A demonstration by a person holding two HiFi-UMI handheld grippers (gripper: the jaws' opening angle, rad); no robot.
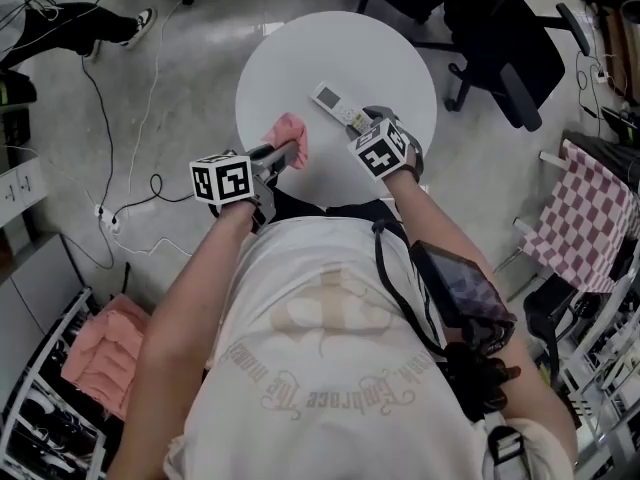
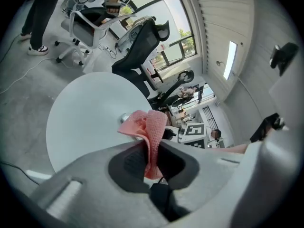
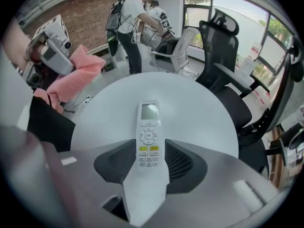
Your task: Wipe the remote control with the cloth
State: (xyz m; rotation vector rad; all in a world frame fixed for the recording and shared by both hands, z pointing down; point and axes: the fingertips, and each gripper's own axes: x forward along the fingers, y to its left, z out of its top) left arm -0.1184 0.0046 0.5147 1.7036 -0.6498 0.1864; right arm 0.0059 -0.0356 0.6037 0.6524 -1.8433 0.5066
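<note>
A white remote control (image 1: 333, 103) lies on the round white table (image 1: 300, 48), screen end away from me. My right gripper (image 1: 365, 118) points steeply down at its near end. In the right gripper view the remote (image 3: 148, 132) runs between the jaws of that gripper (image 3: 151, 161), with both pads against its sides at the button end. My left gripper (image 1: 290, 153) is shut on a pink cloth (image 1: 288, 133) at the table's near left edge. The cloth (image 2: 148, 127) stands bunched up out of the jaws (image 2: 151, 152).
Black office chairs (image 1: 500, 58) stand beyond the table to the right. A red-checked cloth (image 1: 580, 218) hangs on a rack at the right. Cables (image 1: 130, 168) trail over the floor at the left, and a person's legs (image 1: 80, 18) show at the top left.
</note>
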